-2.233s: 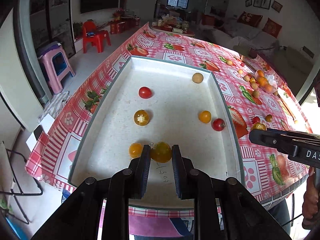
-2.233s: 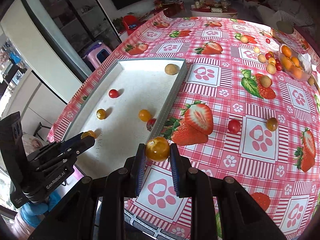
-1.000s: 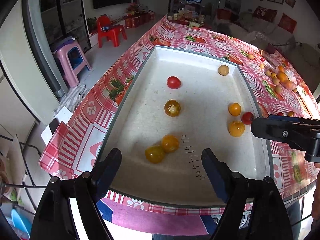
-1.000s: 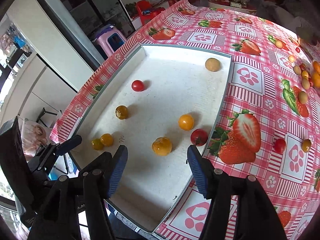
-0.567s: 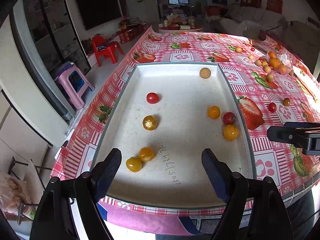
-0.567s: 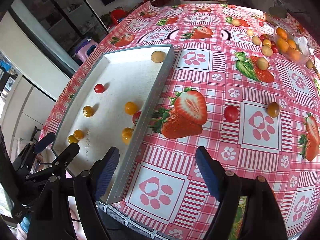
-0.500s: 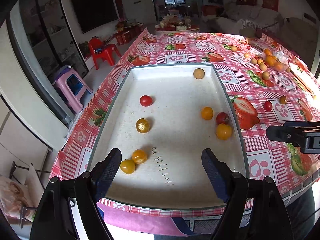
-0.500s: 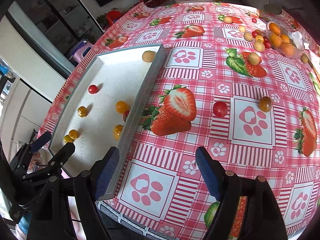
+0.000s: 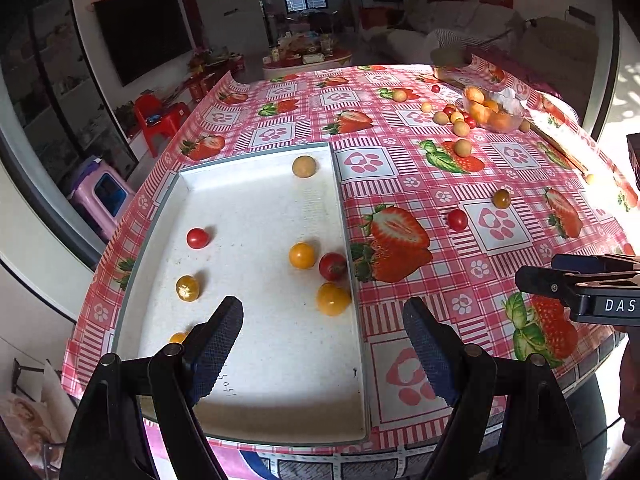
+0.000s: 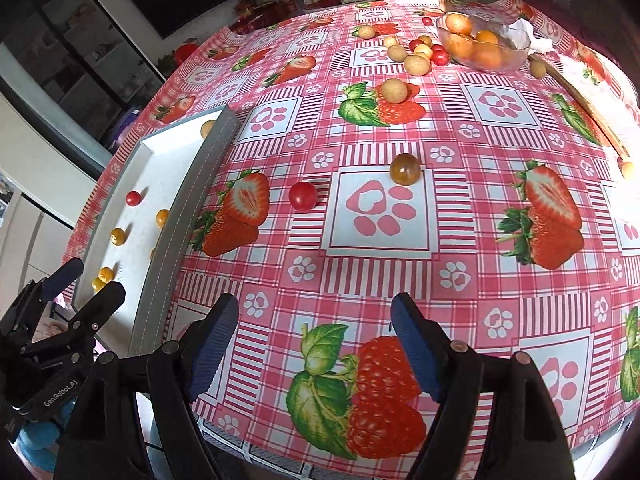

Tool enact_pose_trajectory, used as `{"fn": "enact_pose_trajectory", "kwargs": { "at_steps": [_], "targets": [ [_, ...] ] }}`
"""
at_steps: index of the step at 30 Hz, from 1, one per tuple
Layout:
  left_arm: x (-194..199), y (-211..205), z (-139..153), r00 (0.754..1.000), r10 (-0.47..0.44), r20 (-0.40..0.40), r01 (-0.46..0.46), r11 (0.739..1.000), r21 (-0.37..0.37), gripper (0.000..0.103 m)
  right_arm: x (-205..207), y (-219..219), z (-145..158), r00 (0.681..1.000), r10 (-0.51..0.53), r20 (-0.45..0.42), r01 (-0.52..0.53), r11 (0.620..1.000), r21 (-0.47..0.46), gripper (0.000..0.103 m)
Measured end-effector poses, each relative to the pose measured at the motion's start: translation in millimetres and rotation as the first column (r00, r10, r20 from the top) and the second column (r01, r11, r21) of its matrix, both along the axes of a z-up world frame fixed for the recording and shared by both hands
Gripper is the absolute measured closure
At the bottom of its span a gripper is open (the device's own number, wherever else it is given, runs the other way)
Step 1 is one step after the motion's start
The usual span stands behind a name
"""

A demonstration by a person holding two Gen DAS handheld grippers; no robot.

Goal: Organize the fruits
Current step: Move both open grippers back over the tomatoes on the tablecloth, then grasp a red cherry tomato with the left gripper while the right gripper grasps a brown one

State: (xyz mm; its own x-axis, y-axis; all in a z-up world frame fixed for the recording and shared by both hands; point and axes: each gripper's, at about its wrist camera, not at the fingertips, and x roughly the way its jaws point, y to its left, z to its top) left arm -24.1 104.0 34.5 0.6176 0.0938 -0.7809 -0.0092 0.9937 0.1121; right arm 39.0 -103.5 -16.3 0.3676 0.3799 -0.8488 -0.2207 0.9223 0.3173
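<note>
A white tray (image 9: 256, 376) lies on the strawberry tablecloth and holds several cherry tomatoes, among them a red one (image 9: 197, 238), an orange one (image 9: 302, 255) and a yellow one (image 9: 333, 299). My left gripper (image 9: 322, 344) is open and empty above the tray's near end. My right gripper (image 10: 314, 340) is open and empty above the cloth right of the tray (image 10: 180, 220). Ahead of it lie a red tomato (image 10: 303, 195) and a brownish tomato (image 10: 405, 169), both loose on the cloth.
A glass bowl of oranges (image 10: 482, 46) stands at the far right with several small fruits (image 10: 416, 65) beside it. The right gripper's side shows in the left wrist view (image 9: 580, 284), the left gripper's in the right wrist view (image 10: 60, 320). The table edge is close below both grippers.
Both grippers opened and dropped their yellow tomatoes into the tray. The right gripper then swung right over the cloth; the left view shifted right too.
</note>
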Motion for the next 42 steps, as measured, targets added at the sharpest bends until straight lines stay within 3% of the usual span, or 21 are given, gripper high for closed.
{"fn": "enact_pose_trajectory", "kwargs": {
  "at_steps": [11, 20, 28, 38, 40, 41, 42],
  "targets": [
    [43.3, -64.0, -19.7, 0.994, -0.103, -0.04, 0.101, 0.994, -0.049, 0.02, 8.2, -73.2, -4.2, 0.989, -0.148, 0.017, 0.148, 0.989, -0.024, 0.021],
    [84.9, -88.8, -40.0, 0.987, -0.146, -0.068, 0.144, 0.989, -0.037, 0.02, 31.8, -65.3, -5.5, 0.992, -0.096, 0.078, 0.1, 0.994, -0.052, 0.022],
    [105.8, -96.4, -56.3, 0.98, -0.174, -0.096, 0.17, 0.984, -0.045, 0.02, 59.6, -54.8, -4.7, 0.995, -0.051, 0.084, 0.054, 0.998, -0.036, 0.032],
    [112.9, -97.9, -55.9, 0.976, -0.201, -0.085, 0.193, 0.976, -0.099, 0.048, 92.8, -22.0, -13.2, 0.998, 0.043, 0.043, -0.042, 0.998, -0.035, 0.058],
    [112.7, -99.1, -55.5, 0.974, -0.213, -0.081, 0.203, 0.973, -0.112, 0.059, 94.7, -14.9, -13.5, 0.997, 0.068, 0.048, -0.065, 0.996, -0.059, 0.066],
    [112.4, -100.2, -55.3, 0.973, -0.218, -0.078, 0.209, 0.971, -0.112, 0.062, 95.3, -12.1, -13.7, 0.996, 0.079, 0.049, -0.075, 0.995, -0.068, 0.076],
    [112.0, -101.7, -54.9, 0.971, -0.226, -0.074, 0.218, 0.97, -0.111, 0.072, 95.9, -10.8, -14.2, 0.995, 0.085, 0.045, -0.081, 0.994, -0.07, 0.08]
  ]
}}
